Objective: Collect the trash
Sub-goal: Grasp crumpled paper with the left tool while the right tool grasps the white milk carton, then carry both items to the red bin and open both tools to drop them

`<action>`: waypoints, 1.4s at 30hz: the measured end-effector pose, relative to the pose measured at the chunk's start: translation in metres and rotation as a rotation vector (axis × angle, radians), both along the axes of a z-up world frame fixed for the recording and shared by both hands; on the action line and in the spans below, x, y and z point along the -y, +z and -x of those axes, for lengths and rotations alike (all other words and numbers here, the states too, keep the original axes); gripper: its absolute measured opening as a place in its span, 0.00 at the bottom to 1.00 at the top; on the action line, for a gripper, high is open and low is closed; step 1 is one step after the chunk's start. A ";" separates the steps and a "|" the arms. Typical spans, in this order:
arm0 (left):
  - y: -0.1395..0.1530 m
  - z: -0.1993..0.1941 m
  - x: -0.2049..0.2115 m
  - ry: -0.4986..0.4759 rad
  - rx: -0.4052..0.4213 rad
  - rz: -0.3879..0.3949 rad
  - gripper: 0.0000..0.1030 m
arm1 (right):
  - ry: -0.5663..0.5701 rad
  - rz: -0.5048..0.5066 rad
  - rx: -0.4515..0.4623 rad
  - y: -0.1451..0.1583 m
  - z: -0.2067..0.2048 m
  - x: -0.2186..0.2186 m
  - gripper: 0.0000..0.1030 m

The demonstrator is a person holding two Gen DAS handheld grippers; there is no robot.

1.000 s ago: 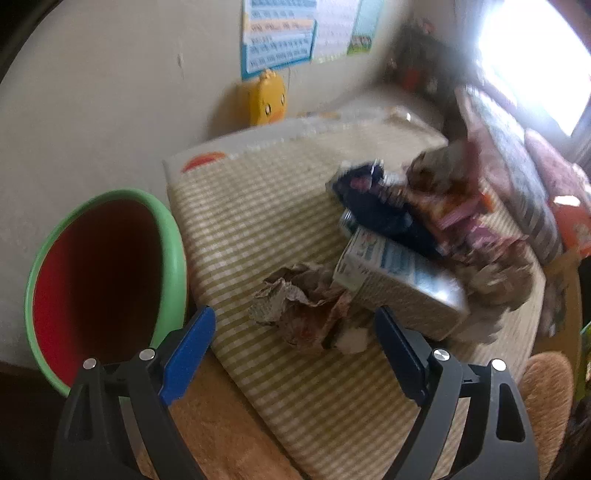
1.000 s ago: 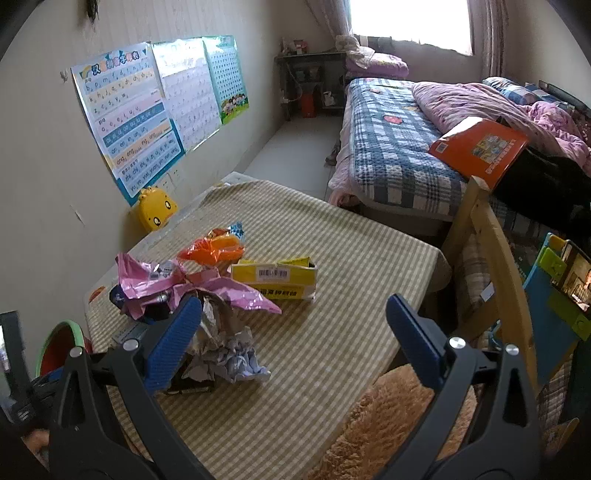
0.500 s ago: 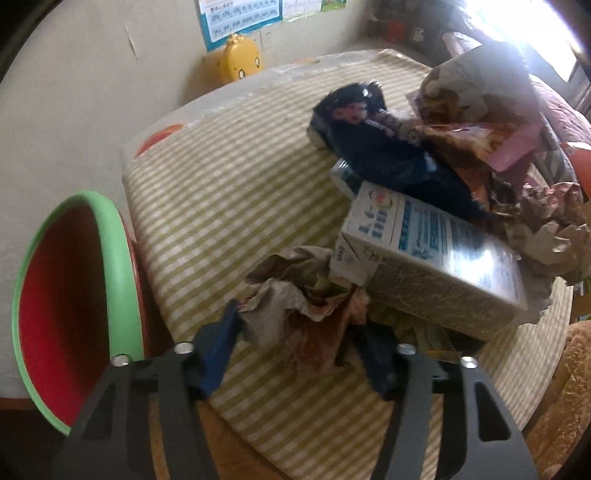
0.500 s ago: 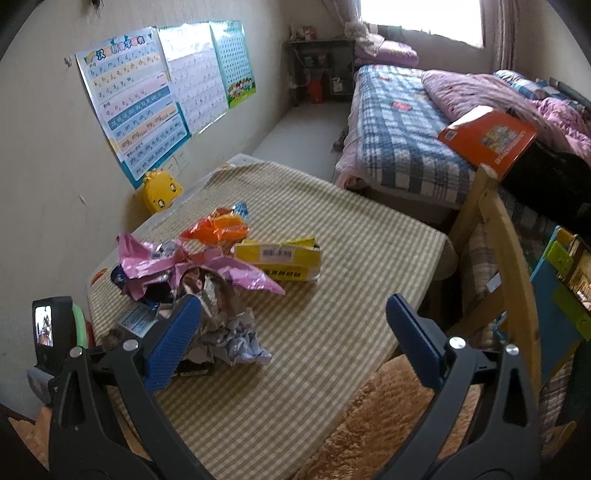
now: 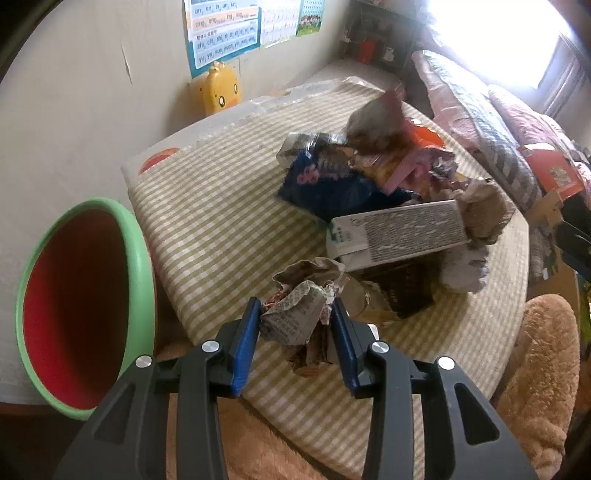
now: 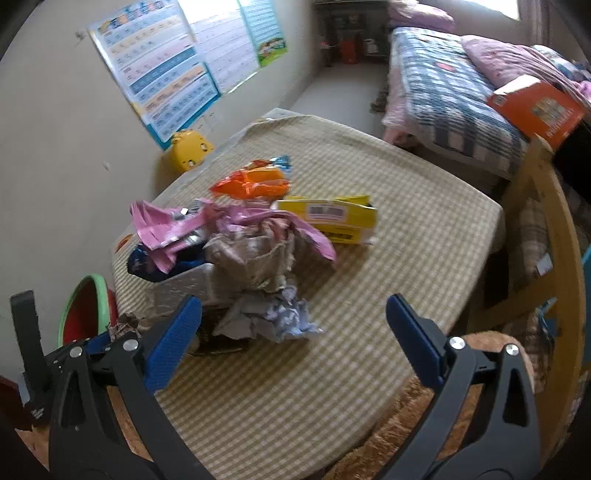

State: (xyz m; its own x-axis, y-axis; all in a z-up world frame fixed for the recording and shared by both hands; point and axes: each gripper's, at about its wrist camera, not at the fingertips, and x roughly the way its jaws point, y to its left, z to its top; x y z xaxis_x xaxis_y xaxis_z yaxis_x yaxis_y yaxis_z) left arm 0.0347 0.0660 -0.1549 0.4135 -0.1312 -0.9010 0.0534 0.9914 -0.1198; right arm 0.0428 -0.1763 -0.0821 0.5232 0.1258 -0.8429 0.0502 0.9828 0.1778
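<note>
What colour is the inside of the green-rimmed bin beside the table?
Red inside the bin, clearest in the left wrist view.

A crumpled newsprint wad sits pinched between blue pads near the table's front edge. Behind it lie a white carton, tipped on its side, and assorted wrappers. A green-rimmed red bin stands tilted beside the table.

Daylight floods from window on my left view, blown out white. Fisheye bends edges, dark corners. My right view softer, motion-blurred across trash pile. Soft shadows on checked tablecloth.
</note>
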 end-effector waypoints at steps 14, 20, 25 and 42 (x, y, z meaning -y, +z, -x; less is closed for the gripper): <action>0.028 0.014 -0.035 0.107 0.095 0.007 0.36 | 0.728 0.547 0.080 -0.023 -0.001 -0.132 0.67; 0.034 0.021 -0.056 0.162 0.111 0.024 0.37 | 0.913 0.747 0.059 -0.058 0.000 -0.163 0.59; 0.029 0.026 -0.067 0.192 0.095 0.036 0.37 | 1.003 0.871 0.052 -0.084 0.002 -0.179 0.57; 0.026 0.029 -0.078 0.222 0.109 0.039 0.37 | 0.943 0.739 0.125 -0.050 0.009 -0.187 0.42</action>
State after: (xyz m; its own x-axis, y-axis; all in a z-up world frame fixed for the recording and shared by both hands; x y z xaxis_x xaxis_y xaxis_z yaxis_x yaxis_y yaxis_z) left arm 0.0054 0.1435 -0.1285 0.5305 -0.0598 -0.8456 -0.1506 0.9750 -0.1635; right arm 0.0342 0.0104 -0.1317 0.5683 0.0107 -0.8227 -0.7201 0.4903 -0.4910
